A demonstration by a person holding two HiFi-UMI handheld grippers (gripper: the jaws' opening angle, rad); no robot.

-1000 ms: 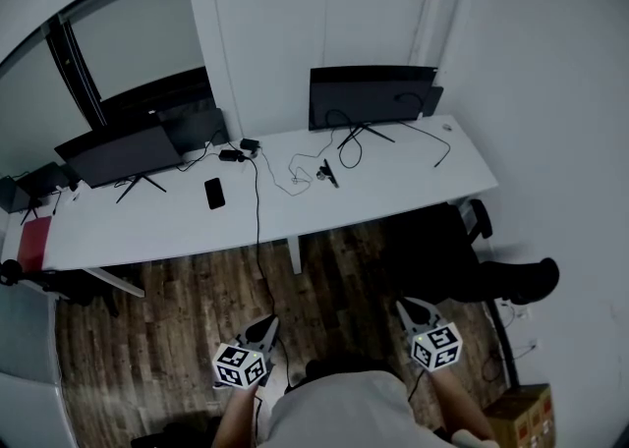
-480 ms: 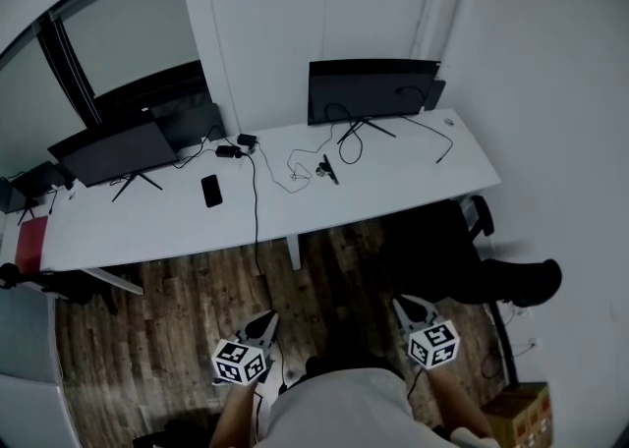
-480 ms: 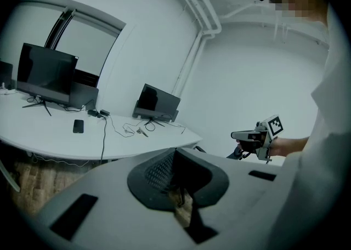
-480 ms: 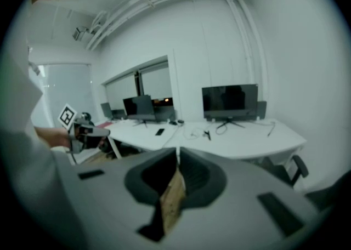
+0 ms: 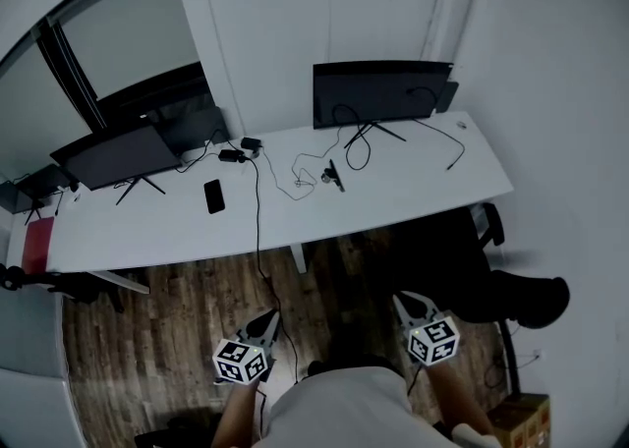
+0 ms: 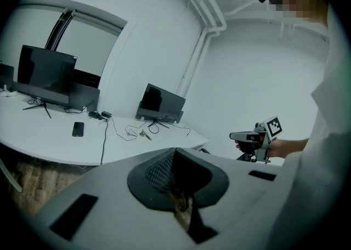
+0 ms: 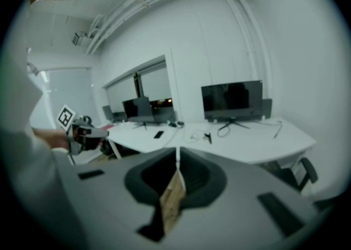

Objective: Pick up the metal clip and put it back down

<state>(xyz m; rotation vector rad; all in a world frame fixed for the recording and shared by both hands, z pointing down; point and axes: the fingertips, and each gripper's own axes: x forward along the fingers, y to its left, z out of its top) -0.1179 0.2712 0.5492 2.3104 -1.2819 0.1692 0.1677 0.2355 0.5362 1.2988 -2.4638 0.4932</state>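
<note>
Compared with the earlier frames, the white bench [image 5: 413, 205] and the black chair [image 5: 516, 294] lie slightly lower and further right in the head view, while both grippers occupy nearly the same places at the bottom of that view. The left gripper [image 5: 265, 320] and the right gripper [image 5: 405, 301] are held over the wooden floor [image 5: 147, 318], well apart from the bench and from each other, both pointing toward it. In each gripper view the jaws meet along a single seam with nothing between them, so both grippers are closed and empty. The metal clip [image 5: 334, 176], seen only as a small dark elongated item, lies on the bench just in front of the stand of the right monitor [image 5: 381, 92], beside a loop of thin cable [image 5: 295, 181]. A black phone [image 5: 214, 196] lies flat further left, near the left monitor [image 5: 108, 153]. A dark cable [image 5: 258, 210] runs from an adapter near the wall across the bench and over its front edge to the floor. A cardboard box [image 5: 526, 417] stands on the floor at the lower right.
</note>
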